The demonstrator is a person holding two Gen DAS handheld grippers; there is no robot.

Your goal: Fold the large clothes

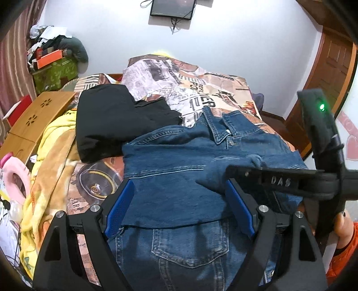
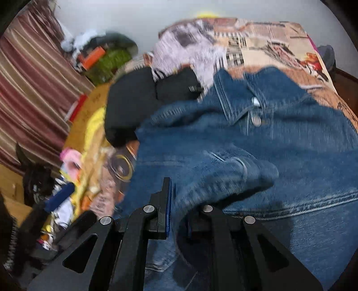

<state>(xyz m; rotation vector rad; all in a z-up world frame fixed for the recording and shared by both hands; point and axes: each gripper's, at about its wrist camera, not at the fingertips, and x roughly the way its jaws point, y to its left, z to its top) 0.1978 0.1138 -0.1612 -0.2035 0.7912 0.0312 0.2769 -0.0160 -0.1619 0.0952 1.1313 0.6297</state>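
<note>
Gripping a bunched fold of the denim jacket (image 2: 223, 143), my right gripper (image 2: 179, 215) has its jaws narrowed on the cloth. At my left gripper (image 1: 179, 201) the jaws stand wide over the jacket, which lies spread on the bed (image 1: 223, 85), a black garment (image 1: 116, 120) at ten o'clock.

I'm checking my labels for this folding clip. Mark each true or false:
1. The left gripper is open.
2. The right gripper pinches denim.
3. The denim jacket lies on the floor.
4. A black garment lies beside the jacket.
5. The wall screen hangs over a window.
1. The left gripper is open: true.
2. The right gripper pinches denim: true.
3. False: the denim jacket lies on the bed.
4. A black garment lies beside the jacket: true.
5. False: the screen hangs on a plain wall.
</note>
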